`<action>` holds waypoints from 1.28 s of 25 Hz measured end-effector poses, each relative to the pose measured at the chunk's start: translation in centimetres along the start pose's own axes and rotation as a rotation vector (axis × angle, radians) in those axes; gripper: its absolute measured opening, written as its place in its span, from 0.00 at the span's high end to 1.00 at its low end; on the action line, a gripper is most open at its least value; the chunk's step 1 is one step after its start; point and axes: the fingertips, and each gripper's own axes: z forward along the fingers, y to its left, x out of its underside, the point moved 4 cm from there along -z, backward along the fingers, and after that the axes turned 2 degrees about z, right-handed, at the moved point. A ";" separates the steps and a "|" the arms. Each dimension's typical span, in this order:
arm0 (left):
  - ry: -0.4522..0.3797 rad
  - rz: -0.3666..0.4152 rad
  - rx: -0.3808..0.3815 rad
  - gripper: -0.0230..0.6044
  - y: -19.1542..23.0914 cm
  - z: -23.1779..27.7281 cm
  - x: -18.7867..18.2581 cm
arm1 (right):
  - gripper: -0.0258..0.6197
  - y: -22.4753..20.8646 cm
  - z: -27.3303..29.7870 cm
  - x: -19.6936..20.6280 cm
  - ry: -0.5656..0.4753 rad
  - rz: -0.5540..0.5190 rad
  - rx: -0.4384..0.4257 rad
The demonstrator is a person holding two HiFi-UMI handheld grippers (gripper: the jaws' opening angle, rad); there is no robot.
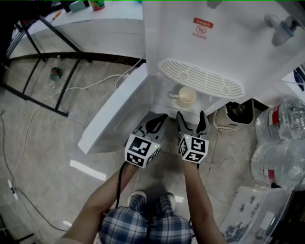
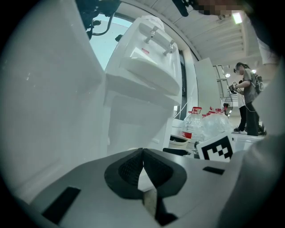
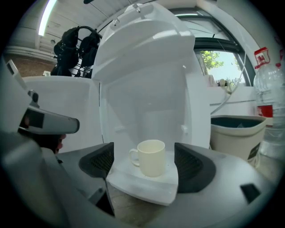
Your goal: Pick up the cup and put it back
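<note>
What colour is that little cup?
The cup is plain cream; clearest in the right gripper view.

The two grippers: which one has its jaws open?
The right gripper: its jaws stand wide apart, empty, facing the cup, while the left gripper has its jaws closed together.

The premises read as a workshop or lab space, not a home. A white water dispenser (image 1: 214,43) stands on a bare tiled floor (image 1: 38,143) crossed by loose cables (image 1: 78,88), beside large water bottles (image 1: 281,143), a bin (image 1: 237,114) and a clear box of small parts (image 1: 248,209). A black metal frame (image 1: 71,57) carries a cluttered worktop (image 1: 114,12), and a second person (image 2: 247,98) stands farther back in the same room.
</note>
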 end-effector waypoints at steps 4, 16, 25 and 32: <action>0.020 0.035 0.032 0.92 -1.7 -1.9 -3.7 | 0.42 -0.1 -4.7 -3.6 -0.012 0.028 -0.003; 0.006 0.003 -0.011 0.92 -4.7 -12.3 -21.6 | 0.86 -1.2 -19.5 -20.7 -0.038 0.124 0.147; -0.025 0.041 -0.040 0.92 -6.8 -17.5 -37.4 | 0.93 0.2 -26.0 -36.2 -0.065 0.094 0.187; -0.048 0.032 -0.065 0.92 -8.8 -21.0 -51.3 | 0.93 -0.1 -30.8 -50.1 -0.100 0.065 0.198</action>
